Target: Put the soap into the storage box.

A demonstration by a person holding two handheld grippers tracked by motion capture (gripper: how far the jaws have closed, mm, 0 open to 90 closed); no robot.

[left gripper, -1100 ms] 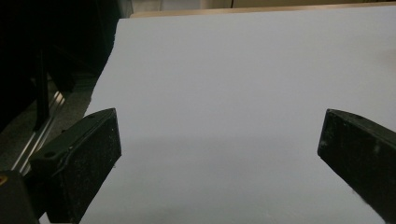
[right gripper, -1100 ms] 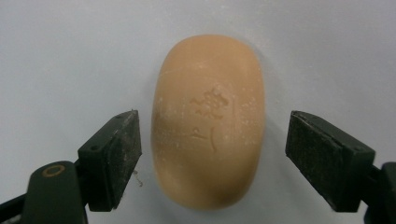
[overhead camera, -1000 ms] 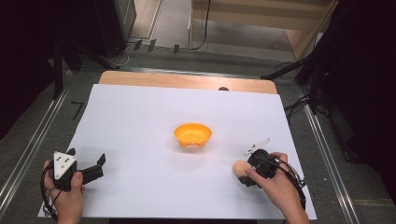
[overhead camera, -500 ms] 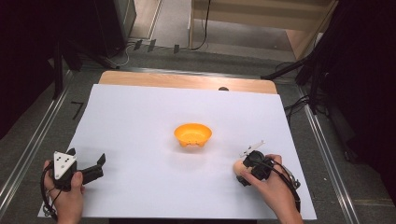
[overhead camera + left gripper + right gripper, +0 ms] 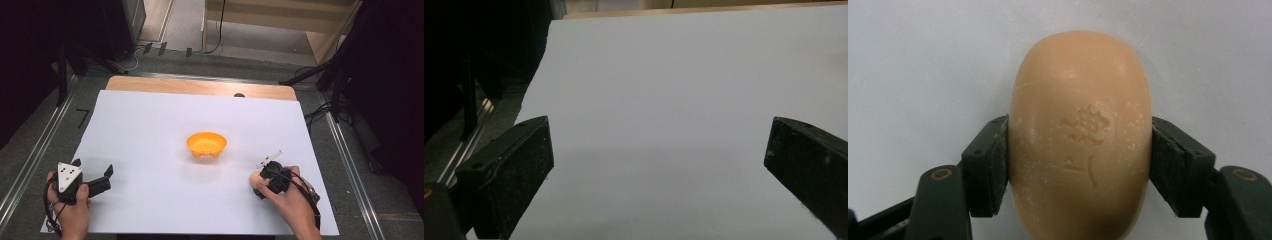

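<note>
high view: my right tongs (image 5: pixel 259 186) sit at the near right of the white table (image 5: pixel 150 130), their jaws having just been closing around the tan soap bar (image 5: pixel 255 178); a second ago the bar lay free beside them. orange bowl (image 5: pixel 206 144) at centre, well apart. left tongs (image 5: pixel 97 181) idle at near left.

left gripper view: jaws spread wide, nothing between.

right gripper view: both pads (image 5: pixel 990 165) press the soap's flanks, clenched. i judge the grasp done; lifting towards the bowl likely follows.

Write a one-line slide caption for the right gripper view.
Right gripper shut on a tan oval soap bar, embossed mark facing the camera, over the white sheet.
</note>
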